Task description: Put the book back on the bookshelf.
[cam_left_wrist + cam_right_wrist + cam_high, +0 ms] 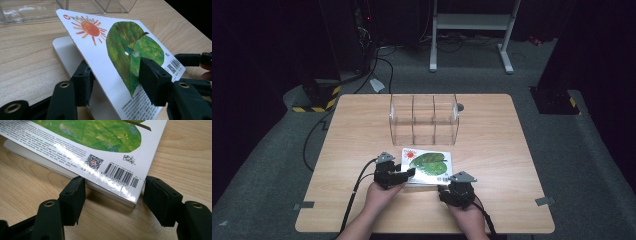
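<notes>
Straddling the lifted cover [120,60] of the book [428,167], the left gripper [408,173] has one jaw under it and one above; whether the pads press it I cannot tell. To its right, the right gripper [445,189] stands spread around the book's near corner, pads just beside it. Beyond both grippers, a clear organizer [424,120] stands on the counter [357,140].

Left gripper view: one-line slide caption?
Left gripper jaws straddle the lifted cover of a picture book on the wooden table; clear organizer behind.
</notes>
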